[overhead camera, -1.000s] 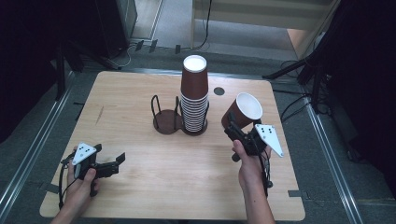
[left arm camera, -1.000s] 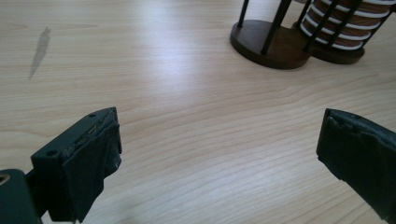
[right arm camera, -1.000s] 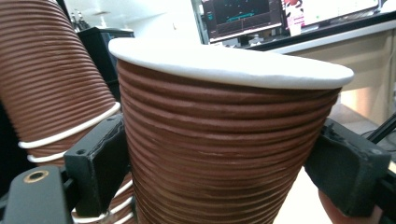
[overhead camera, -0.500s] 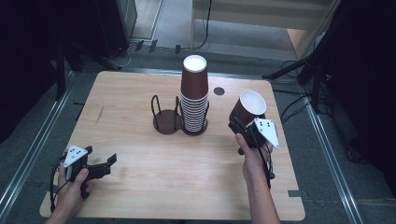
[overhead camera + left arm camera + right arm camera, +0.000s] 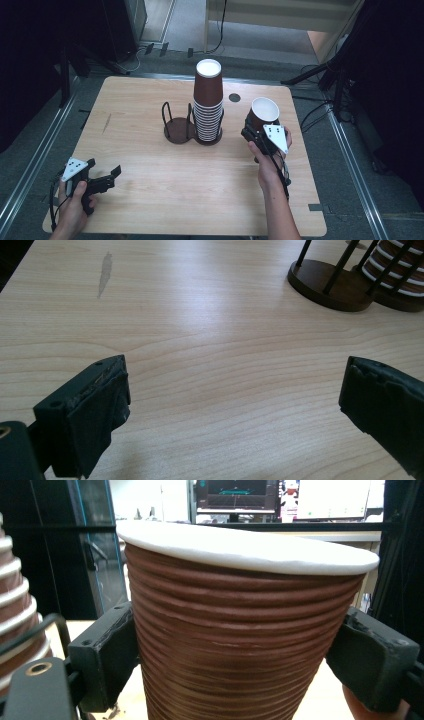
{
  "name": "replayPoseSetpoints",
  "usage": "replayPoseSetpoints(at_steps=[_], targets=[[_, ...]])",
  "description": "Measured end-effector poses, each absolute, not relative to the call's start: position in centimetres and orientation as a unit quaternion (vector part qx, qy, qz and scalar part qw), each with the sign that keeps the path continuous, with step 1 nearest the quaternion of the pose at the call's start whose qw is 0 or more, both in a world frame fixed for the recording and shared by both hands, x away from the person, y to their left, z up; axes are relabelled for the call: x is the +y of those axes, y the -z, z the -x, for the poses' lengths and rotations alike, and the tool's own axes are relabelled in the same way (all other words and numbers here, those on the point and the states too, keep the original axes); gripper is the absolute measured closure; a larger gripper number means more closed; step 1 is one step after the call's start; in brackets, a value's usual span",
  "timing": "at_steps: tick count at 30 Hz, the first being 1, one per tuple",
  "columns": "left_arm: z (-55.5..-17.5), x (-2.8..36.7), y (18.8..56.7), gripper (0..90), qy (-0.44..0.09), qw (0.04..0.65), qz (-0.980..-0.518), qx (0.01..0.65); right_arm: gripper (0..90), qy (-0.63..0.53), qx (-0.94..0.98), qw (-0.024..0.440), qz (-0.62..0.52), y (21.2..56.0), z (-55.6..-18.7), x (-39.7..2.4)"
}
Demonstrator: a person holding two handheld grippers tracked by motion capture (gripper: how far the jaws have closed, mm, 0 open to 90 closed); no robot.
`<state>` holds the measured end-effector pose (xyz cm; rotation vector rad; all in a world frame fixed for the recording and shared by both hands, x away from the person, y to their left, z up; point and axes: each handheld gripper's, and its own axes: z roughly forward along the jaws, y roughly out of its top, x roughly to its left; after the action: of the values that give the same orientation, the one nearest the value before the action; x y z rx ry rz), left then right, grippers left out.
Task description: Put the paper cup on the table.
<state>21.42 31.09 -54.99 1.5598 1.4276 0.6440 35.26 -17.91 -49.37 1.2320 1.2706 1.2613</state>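
Note:
My right gripper (image 5: 252, 131) is shut on a brown ribbed paper cup (image 5: 262, 115) with a white rim, held upright at the table's right side, just right of the cup stack. Up close, the paper cup (image 5: 240, 640) sits squeezed between the two black jaws of the right gripper (image 5: 235, 665). A tall stack of brown cups (image 5: 208, 102) stands in one ring of a dark two-ring wire holder (image 5: 179, 127) at the table's middle. My left gripper (image 5: 107, 180) rests open near the front left corner, its jaws spread over bare wood in the left gripper view (image 5: 235, 410).
The light wooden table (image 5: 150, 165) has a small dark round hole (image 5: 234, 97) behind the stack and a grey smear (image 5: 105, 270) at its left. The holder's base (image 5: 327, 285) lies ahead of the left gripper. Dark floor, cables and stands surround the table.
The right gripper has swung the cup from tilted to upright and moved it slightly right and forward. The left hand has drawn its gripper back toward the front left corner.

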Motion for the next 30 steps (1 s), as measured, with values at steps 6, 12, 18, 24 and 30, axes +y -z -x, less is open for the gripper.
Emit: replayPoseSetpoints(at_steps=[6,12,18,24,30], targets=[[-21.4,31.3,55.2,0.7,-0.254,0.452,-0.634,0.574,12.8,-0.478,0.535,0.486,-0.499,51.2,-36.4,-17.9],[-21.4,31.3,55.2,0.7,-0.249,0.458,-0.633,0.572,12.2,-0.462,0.539,0.491,-0.506,52.4,-37.0,-18.4],[-21.4,31.4,55.2,0.7,-0.239,0.463,-0.637,0.569,11.9,-0.45,0.546,0.488,-0.511,53.2,-37.3,-18.8],[-21.5,31.4,55.2,0.7,-0.237,0.464,-0.638,0.566,11.5,-0.443,0.551,0.483,-0.516,53.4,-37.3,-19.0],[-21.5,31.4,55.2,0.7,-0.235,0.465,-0.638,0.567,11.3,-0.44,0.552,0.472,-0.528,53.7,-37.4,-19.4]])
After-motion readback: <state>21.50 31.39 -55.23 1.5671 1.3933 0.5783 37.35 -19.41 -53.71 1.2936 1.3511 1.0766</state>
